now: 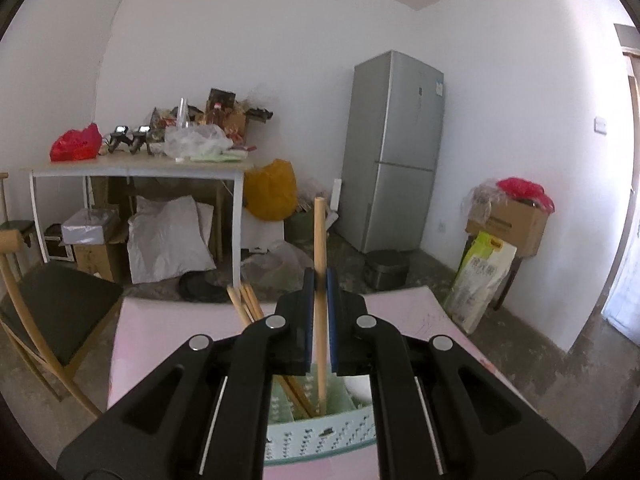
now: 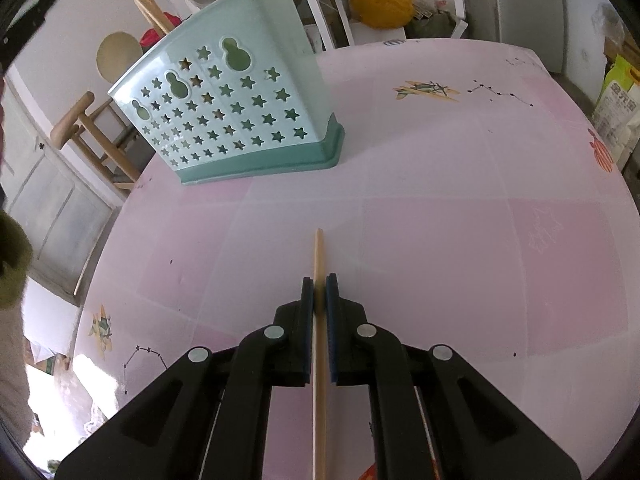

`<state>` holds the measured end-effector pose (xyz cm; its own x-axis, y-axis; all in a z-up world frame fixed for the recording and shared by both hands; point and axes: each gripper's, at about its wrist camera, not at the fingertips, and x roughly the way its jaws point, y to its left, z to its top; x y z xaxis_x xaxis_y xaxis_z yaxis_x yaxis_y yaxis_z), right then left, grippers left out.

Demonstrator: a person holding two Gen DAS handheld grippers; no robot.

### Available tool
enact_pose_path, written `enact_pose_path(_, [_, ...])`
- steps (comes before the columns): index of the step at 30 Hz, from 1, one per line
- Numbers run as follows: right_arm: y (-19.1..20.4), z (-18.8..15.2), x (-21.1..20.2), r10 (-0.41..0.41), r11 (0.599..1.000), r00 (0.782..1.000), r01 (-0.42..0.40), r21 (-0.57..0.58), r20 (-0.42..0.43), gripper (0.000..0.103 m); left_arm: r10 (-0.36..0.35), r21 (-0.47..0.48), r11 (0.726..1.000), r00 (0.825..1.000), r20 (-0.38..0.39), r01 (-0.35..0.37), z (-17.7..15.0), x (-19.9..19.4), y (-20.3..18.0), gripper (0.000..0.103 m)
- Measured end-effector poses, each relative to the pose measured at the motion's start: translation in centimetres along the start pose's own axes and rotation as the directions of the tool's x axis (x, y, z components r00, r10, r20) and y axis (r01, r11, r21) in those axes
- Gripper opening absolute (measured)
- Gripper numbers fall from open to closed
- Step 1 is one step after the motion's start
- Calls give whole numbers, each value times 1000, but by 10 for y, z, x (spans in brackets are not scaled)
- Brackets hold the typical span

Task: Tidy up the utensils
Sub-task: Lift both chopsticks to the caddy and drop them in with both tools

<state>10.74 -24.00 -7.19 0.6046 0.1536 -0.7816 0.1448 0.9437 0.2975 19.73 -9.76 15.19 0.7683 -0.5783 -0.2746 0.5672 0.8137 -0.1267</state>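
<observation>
My left gripper (image 1: pixel 319 280) is shut on a wooden chopstick (image 1: pixel 319 240) and holds it upright, its lower end inside the pale green utensil holder (image 1: pixel 320 436) below. Several more chopsticks (image 1: pixel 246 304) lean in the holder's left side. My right gripper (image 2: pixel 319 286) is shut on another wooden chopstick (image 2: pixel 319 252) above the pink table (image 2: pixel 440 200). The green holder (image 2: pixel 232 104), with star-shaped holes, stands on the table at the far left in the right wrist view, with chopsticks (image 2: pixel 150 6) sticking out of its top.
A wooden chair (image 1: pixel 52 304) stands left of the table. Behind are a cluttered white table (image 1: pixel 140 168), a grey fridge (image 1: pixel 394 152), a yellow bag (image 1: pixel 270 190), boxes (image 1: pixel 516 216) and a rice sack (image 1: pixel 480 276) on the floor.
</observation>
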Motion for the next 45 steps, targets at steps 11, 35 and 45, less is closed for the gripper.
enact_pose_path(11, [0, -2, -12, -14, 1000, 1000, 14, 6, 19, 6, -40, 11, 999, 993, -108, 41, -48, -2, -3, 28])
enact_pose_path(35, [58, 72, -149, 89, 991, 930, -46, -127, 357, 6, 13, -256, 964, 977, -212, -68, -135, -82, 56, 55])
enact_pose_path(45, [115, 163, -204, 184, 966, 799, -38, -257, 573, 6, 47, -263, 959, 976, -211, -103, -141, -88, 73, 61])
